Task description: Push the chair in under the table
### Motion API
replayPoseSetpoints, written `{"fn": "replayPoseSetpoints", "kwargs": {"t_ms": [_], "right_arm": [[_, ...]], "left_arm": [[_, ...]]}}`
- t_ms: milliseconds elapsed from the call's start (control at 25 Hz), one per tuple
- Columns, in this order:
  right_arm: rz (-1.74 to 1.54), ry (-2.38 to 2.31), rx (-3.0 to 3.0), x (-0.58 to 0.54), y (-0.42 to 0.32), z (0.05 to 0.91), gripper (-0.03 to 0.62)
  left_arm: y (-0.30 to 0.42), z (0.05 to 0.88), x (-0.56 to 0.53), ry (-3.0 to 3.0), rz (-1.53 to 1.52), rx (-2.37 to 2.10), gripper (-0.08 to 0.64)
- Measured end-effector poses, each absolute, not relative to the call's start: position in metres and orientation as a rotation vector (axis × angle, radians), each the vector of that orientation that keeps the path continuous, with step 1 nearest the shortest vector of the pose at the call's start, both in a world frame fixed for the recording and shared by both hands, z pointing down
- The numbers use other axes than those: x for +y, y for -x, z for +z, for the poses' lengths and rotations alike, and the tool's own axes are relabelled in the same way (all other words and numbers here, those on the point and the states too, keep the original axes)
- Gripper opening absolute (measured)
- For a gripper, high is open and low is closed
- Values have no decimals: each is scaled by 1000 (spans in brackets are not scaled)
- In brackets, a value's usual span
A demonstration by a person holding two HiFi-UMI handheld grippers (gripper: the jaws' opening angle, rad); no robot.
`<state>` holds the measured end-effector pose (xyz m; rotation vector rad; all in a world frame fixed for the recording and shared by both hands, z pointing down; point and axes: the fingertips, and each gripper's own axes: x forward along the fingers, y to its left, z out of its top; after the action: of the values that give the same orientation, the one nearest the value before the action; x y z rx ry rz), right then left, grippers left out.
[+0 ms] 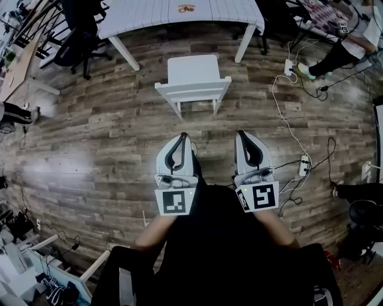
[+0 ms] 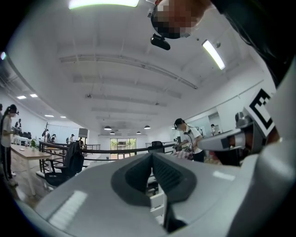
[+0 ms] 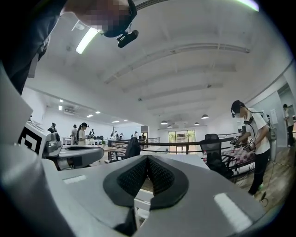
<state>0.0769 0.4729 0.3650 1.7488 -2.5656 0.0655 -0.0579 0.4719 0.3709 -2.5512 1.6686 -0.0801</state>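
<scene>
A white chair (image 1: 194,80) stands on the wood floor, its seat toward the white table (image 1: 179,13) and its backrest toward me. The chair is only partly under the table's near edge. My left gripper (image 1: 184,137) and right gripper (image 1: 240,134) are held side by side, level, short of the backrest with a gap of floor between. Both are shut with nothing in them. In the left gripper view a bit of the white chair (image 2: 157,203) shows below the closed jaws; the right gripper view shows the chair (image 3: 141,206) the same way.
A black office chair (image 1: 81,36) stands left of the table. White cables and a power strip (image 1: 304,162) trail across the floor at right. A person's legs (image 1: 335,57) reach in at upper right. Shelving and clutter sit at lower left.
</scene>
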Motion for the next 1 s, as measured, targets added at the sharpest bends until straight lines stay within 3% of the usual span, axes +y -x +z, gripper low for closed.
{"fn": "replayPoseSetpoints", "kwargs": {"t_ms": [480,1000], "right_arm": [[76,-1872,-2503,336,-27,346,-2],[134,-1832,-2517,267,-16,353,-2]], "left_arm": [[111,368,343,2636,15,1670,9],[110,369,263,2620,-73,1608,9]]}}
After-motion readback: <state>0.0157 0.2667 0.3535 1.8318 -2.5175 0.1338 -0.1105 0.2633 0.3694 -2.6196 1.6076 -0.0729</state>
